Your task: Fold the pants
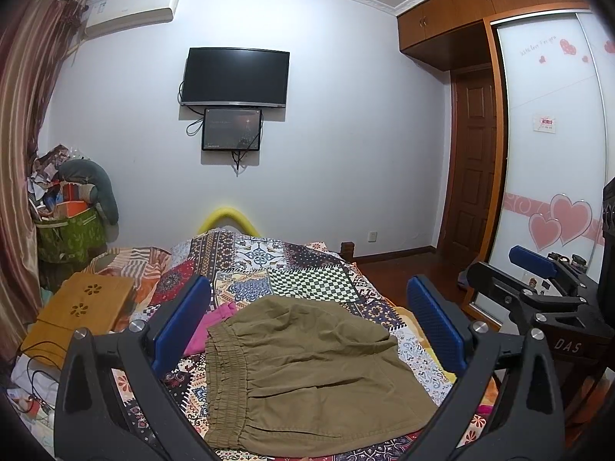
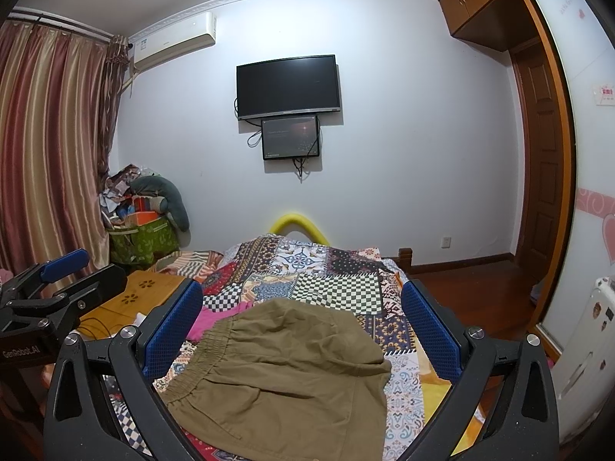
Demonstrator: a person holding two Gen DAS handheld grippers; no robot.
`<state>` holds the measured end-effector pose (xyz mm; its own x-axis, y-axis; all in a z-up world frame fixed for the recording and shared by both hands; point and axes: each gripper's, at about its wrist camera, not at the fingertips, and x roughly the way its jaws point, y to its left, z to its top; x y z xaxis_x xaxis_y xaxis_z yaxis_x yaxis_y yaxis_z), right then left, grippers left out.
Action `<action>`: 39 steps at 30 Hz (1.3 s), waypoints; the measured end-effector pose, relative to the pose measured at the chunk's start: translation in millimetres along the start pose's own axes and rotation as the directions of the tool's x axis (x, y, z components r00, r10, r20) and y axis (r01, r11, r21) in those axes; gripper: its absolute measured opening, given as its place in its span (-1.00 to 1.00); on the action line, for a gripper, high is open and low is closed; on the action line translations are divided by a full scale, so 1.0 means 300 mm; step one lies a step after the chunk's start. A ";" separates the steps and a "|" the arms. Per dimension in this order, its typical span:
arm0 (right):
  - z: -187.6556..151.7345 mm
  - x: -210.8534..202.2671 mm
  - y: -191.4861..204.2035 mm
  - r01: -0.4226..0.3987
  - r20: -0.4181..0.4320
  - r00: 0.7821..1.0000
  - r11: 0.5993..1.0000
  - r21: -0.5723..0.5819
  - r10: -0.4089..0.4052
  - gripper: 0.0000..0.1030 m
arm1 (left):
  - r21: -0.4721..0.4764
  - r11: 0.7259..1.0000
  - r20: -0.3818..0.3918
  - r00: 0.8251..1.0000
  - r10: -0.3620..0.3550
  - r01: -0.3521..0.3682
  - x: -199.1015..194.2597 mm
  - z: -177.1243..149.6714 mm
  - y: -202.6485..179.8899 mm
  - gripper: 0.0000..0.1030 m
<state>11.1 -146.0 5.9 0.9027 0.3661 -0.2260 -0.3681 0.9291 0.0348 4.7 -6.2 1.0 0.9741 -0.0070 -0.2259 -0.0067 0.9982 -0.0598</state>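
Pants (image 1: 307,376) of olive-brown cloth lie folded into a compact bundle on the patchwork bedspread (image 1: 307,276), filling the lower middle of both views. Their gathered elastic waistband (image 1: 226,376) runs down the left side of the bundle, and a pink garment (image 1: 209,330) pokes out from beneath the upper left corner, touching it.

Left tool (image 1: 307,322) hangs above the pants with its blue pads spread wide, one at each side of the bundle, pinching nothing. Right tool (image 2: 303,330) is likewise spread wide over the same cloth and holds nothing; it shows again at the right edge of the left view.

At the left of the frame a low wooden bed tray (image 1: 80,311) rests on the bed. A dark television (image 1: 235,77) hangs on the white wall, upper centre.
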 end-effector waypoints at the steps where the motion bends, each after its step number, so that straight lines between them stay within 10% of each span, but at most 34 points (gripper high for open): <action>1: 0.001 -0.002 0.000 0.000 -0.001 1.000 1.000 0.001 0.000 0.99 | 0.000 1.000 0.001 1.000 0.000 0.000 0.000 0.000 0.000 1.00; 39: 0.011 -0.004 0.002 -0.003 -0.007 1.000 1.000 0.003 0.003 0.99 | 0.002 1.000 0.004 1.000 0.002 -0.002 0.003 0.016 0.002 1.00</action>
<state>10.6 -145.7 9.3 0.9000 0.3685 -0.2328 -0.3701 0.9282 0.0387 6.5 -5.2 5.4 0.9750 -0.0043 -0.2223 -0.0087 0.9983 -0.0574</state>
